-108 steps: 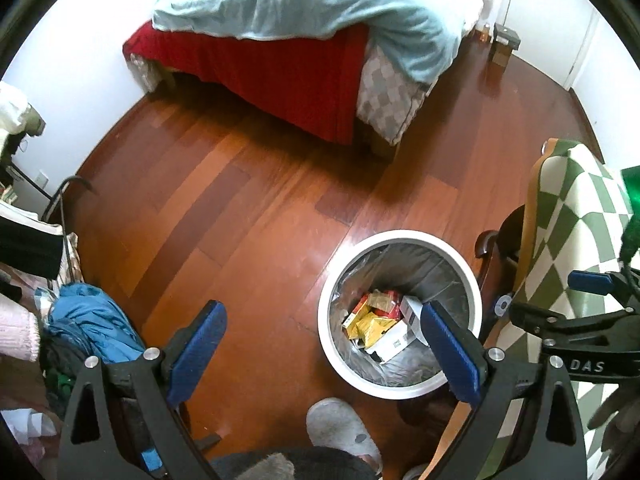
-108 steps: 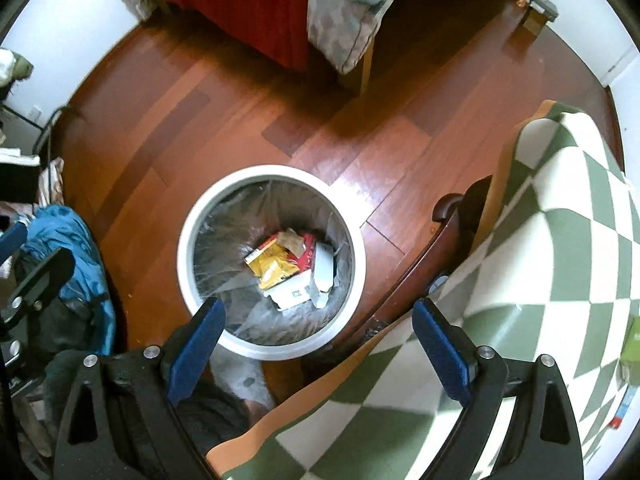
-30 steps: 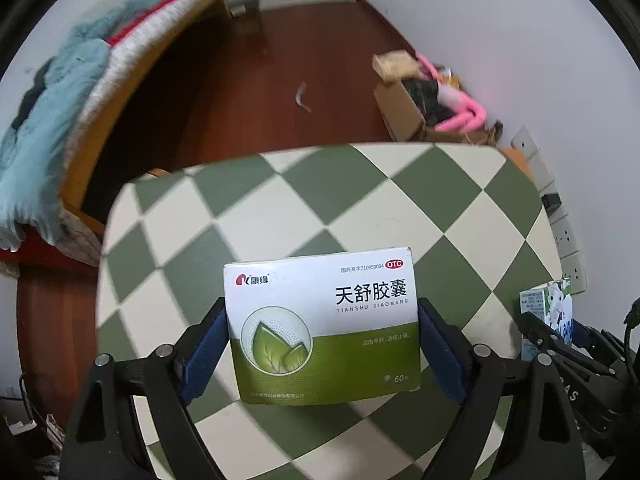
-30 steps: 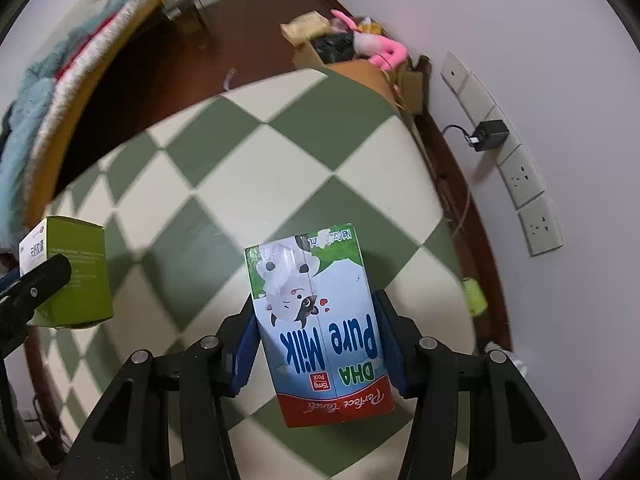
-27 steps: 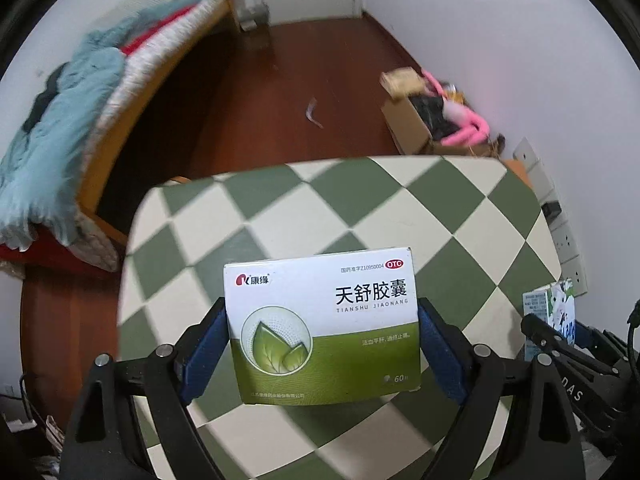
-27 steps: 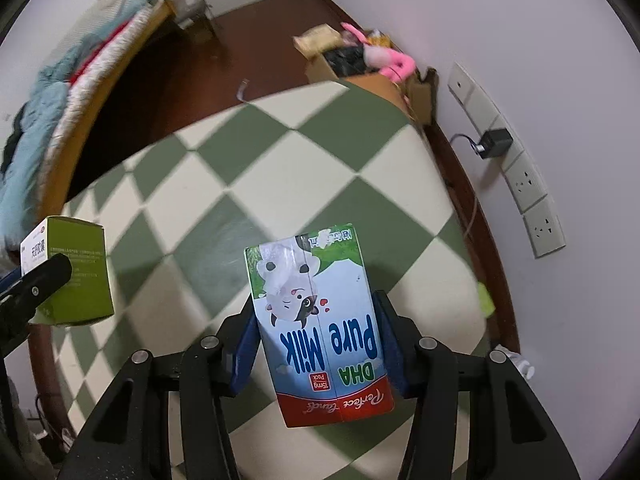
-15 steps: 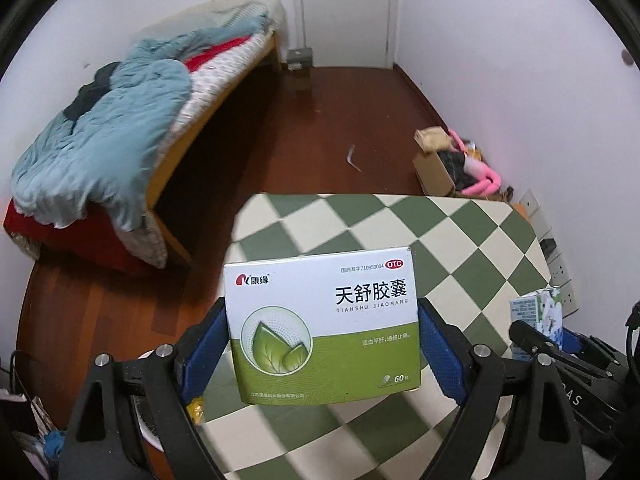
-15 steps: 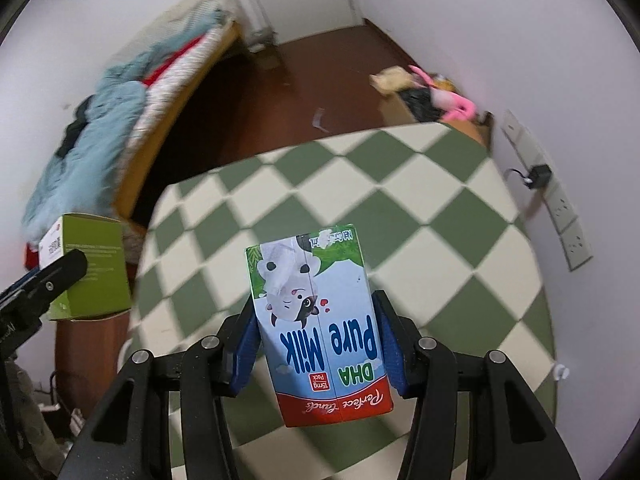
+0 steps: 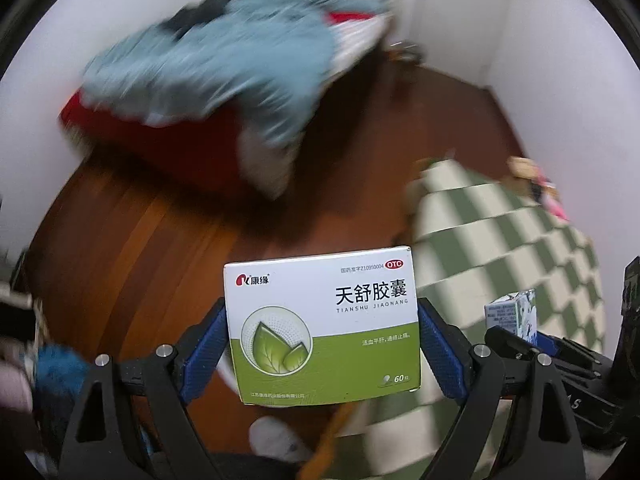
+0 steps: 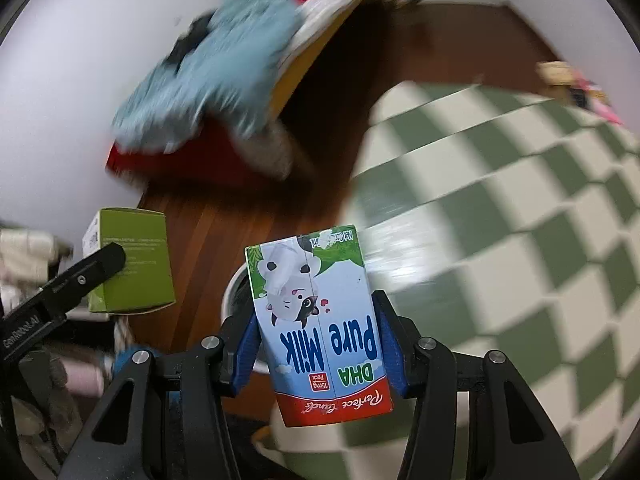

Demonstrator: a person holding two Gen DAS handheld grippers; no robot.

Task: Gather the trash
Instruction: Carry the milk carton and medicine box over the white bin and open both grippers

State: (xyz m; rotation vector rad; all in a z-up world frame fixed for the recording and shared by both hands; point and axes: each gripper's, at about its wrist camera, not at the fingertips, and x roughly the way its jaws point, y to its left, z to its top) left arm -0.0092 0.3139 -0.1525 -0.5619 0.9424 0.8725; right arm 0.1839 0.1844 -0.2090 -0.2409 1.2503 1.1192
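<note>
My left gripper (image 9: 322, 344) is shut on a white and green medicine box (image 9: 322, 324), held in the air above the wooden floor. The box also shows in the right wrist view (image 10: 130, 260), at the left. My right gripper (image 10: 316, 340) is shut on a blue milk carton (image 10: 320, 324), held upside down; the carton also shows in the left wrist view (image 9: 512, 314), at the right. A white bin rim (image 10: 232, 288) peeks out behind the carton, mostly hidden. Both views are blurred by motion.
The green and white checked table (image 9: 520, 240) lies to the right, also in the right wrist view (image 10: 500, 200). A bed with a blue blanket (image 9: 224, 60) stands at the back. Clothes (image 9: 60, 364) pile at the left. A slipper (image 9: 276, 440) sits on the floor below.
Both grippers have swung left off the table with the box and the carton still gripped. The floor and bed now fill the view, and the bin rim has come into sight.
</note>
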